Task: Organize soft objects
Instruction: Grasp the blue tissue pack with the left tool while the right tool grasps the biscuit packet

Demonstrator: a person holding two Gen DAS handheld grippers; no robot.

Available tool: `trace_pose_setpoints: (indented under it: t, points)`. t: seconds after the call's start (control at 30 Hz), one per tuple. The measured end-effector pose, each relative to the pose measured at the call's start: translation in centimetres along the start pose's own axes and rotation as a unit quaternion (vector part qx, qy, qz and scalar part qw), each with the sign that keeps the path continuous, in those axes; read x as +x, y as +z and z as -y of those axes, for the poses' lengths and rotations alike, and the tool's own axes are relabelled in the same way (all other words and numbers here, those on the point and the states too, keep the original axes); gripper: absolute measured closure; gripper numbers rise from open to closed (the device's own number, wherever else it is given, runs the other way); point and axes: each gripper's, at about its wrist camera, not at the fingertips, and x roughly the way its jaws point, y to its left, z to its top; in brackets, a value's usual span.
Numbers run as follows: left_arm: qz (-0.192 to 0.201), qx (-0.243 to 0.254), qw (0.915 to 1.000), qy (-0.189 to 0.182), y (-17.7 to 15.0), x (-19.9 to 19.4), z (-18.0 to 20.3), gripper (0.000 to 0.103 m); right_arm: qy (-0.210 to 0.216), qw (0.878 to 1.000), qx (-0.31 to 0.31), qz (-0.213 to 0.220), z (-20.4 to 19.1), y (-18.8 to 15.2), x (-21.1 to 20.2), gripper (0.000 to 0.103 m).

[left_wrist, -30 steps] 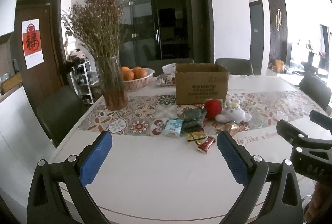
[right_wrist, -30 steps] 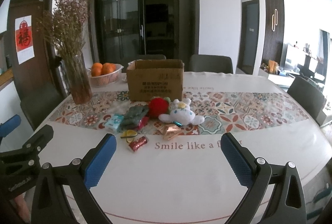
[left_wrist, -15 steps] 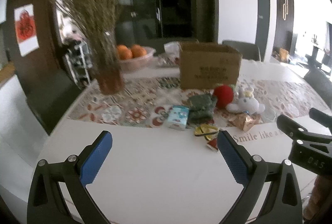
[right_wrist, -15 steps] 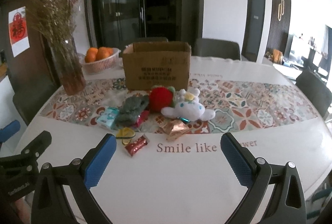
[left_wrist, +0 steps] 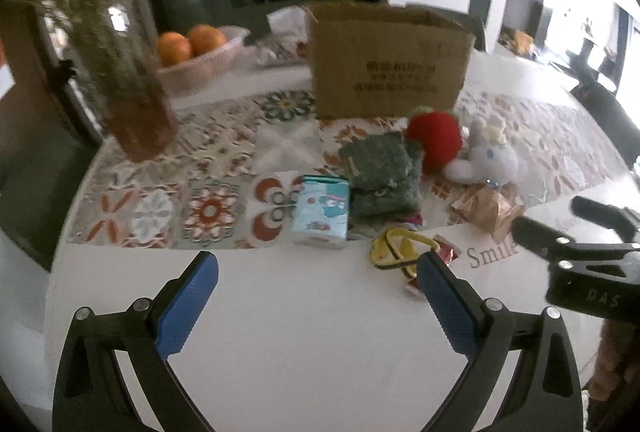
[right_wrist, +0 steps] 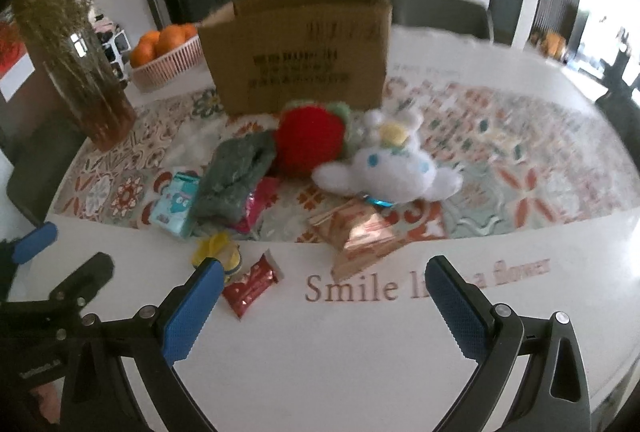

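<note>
White plush toy, snack packets in front, cardboard box behind

The left hand-held gripper hangs wide apart above the white table, facing the cardboard box.

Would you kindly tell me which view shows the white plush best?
The right wrist view: the white plush lies near centre, whole, with face and yellow topknot visible. In the left wrist view it sits smaller, off to the right, partly behind the red plush.
</note>
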Motion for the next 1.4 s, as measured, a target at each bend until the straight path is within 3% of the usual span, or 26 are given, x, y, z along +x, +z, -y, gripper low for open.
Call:
trace_pose_setpoints:
  t: [0.13,0.27,0.5,0.8,0.97,1.17,1.23,1.4]
  points:
    - [-0.041,0.015,0.9987,-0.025,1.7,3.1,-0.1,0.005,-0.006,0.999,0.003,-0.036,0.3,1.2,2.7,0.001]
    - [-0.061,0.033,0.9974,-0.018,2.6,5.4,-0.1,0.006,-0.029,0.998,-0.004,-0.051,0.4,2.2,4.7,0.001]
    - [-0.124,0.039,0.9906,-0.041,3.5,10.2,-0.4,0.010,-0.041,0.995,-0.006,-0.095,1.0,2.9,8.0,0.001]
    - [-0.166,0.042,0.9840,-0.048,3.4,13.8,-0.8,0.022,-0.054,0.992,-0.017,-0.114,0.5,2.9,10.4,0.002]
    - [-0.167,0.048,0.9839,-0.042,3.8,14.9,-0.6,0.032,-0.046,0.991,-0.009,-0.128,1.1,3.0,11.7,0.010]
    - [-0.170,0.055,0.9827,-0.048,3.7,15.4,-0.4,0.050,-0.027,0.992,-0.001,-0.124,1.3,2.8,11.6,0.036]
    - [-0.170,0.054,0.9826,-0.053,3.6,15.4,-0.4,0.051,-0.025,0.992,-0.002,-0.121,1.2,2.7,11.4,0.044]
    - [-0.164,0.049,0.9835,-0.060,3.2,14.7,-0.5,0.051,-0.007,0.993,0.000,-0.116,0.9,2.1,10.8,0.048]
